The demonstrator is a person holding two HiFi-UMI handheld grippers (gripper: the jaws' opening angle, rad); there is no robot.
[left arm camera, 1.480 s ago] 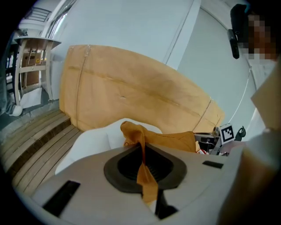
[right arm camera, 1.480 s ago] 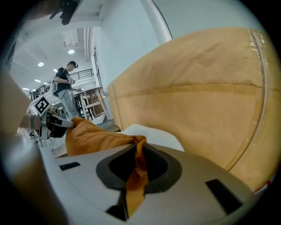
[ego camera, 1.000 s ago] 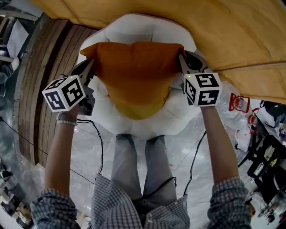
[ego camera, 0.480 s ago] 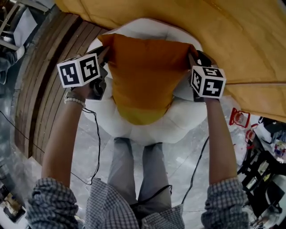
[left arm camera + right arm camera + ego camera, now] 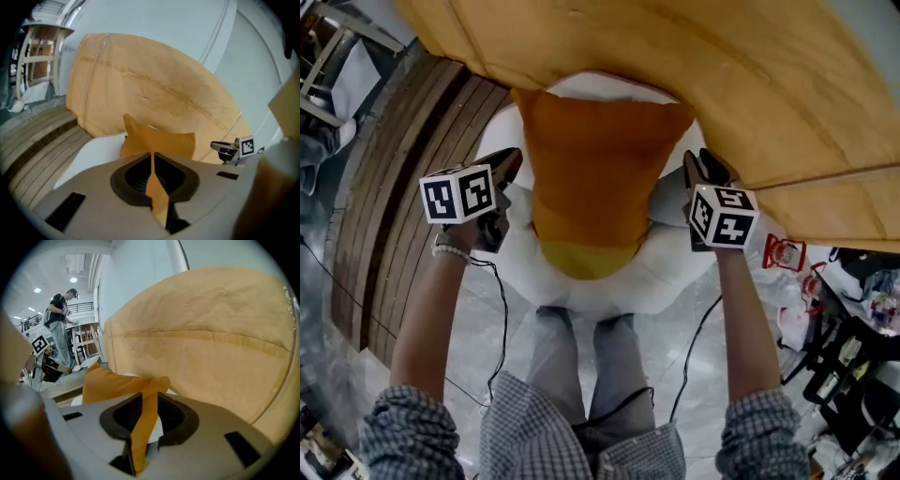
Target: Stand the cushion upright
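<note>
Left gripper (image 5: 516,155) jaws a slit apart, right gripper (image 5: 690,157) jaws wider; both had just been opening. The orange cushion (image 5: 600,159) showed through each gap, not pinched. It stood upright on the white seat (image 5: 670,262), against the tan backrest (image 5: 750,84); wooden slats (image 5: 403,187) at left. Both grippers flanked it, pointing forward and down.
</note>
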